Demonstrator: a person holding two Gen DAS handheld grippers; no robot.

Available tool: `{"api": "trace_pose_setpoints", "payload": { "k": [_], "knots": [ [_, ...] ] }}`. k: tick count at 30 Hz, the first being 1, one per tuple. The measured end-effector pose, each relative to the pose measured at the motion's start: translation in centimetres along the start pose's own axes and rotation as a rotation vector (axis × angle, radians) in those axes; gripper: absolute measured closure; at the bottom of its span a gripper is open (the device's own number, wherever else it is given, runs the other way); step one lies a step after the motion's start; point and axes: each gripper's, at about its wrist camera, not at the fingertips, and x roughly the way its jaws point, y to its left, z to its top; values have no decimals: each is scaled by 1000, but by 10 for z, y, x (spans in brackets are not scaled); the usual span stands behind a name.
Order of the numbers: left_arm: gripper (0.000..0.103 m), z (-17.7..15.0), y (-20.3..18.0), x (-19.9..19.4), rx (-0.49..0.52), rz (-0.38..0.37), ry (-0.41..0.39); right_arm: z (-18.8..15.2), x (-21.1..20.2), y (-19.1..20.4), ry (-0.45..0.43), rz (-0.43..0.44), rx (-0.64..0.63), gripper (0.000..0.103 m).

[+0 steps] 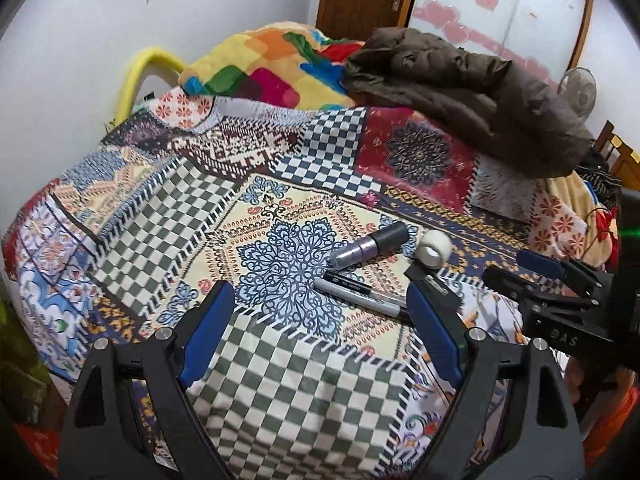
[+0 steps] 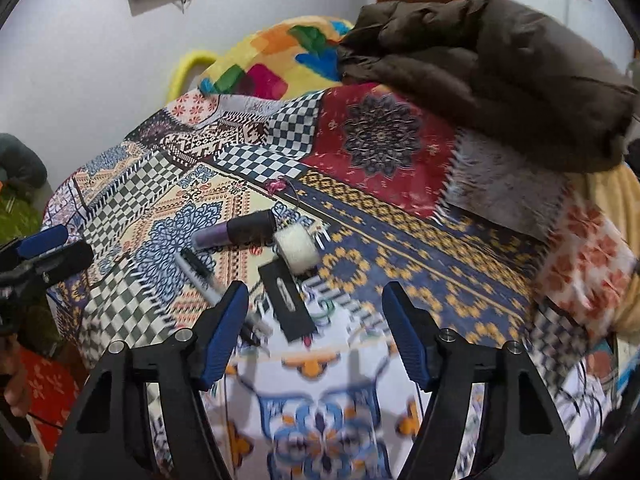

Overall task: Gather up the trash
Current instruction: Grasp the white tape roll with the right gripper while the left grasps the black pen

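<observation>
Hovering low over the patchwork bedspread (image 1: 168,208), left tool (image 1: 320,300) has fingers wide apart, nothing between them. Landmark: tape roll (image 1: 435,249). Purple bottle with dark cap (image 1: 370,245) lies on its side just left of the roll; two pens (image 1: 360,294) lie side by side on the near side of the bottle, their right ends hidden behind the left tool's right finger. Pen print too small to read. Right tool (image 1: 536,270) enters from the right of the roll, body marked "DAS"; can't tell its gap here.

Right wrist view: right tool (image 2: 316,312) fingers spread, empty, above the bed. Black card (image 2: 286,300) lies flat just in front of the roll (image 2: 296,248), label on it unreadable. Bottle (image 2: 236,232) left of the roll, touching or nearly. Pen (image 2: 198,272) partly blocked by the left finger. Foreground fabric blurred. Brown jacket (image 2: 480,72) heaped well behind the roll.
</observation>
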Motion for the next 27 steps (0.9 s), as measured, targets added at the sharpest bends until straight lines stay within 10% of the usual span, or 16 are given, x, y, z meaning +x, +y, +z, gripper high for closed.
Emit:
{"api": "trace_pose_setpoints", "payload": {
  "k": [12, 27],
  "knots": [
    [27, -3, 6, 63, -120, -14, 133, 17, 70, 1, 93, 97, 6, 75],
    [58, -13, -28, 97, -214, -23, 217, 2, 28, -12, 25, 125, 77, 79]
  ]
}}
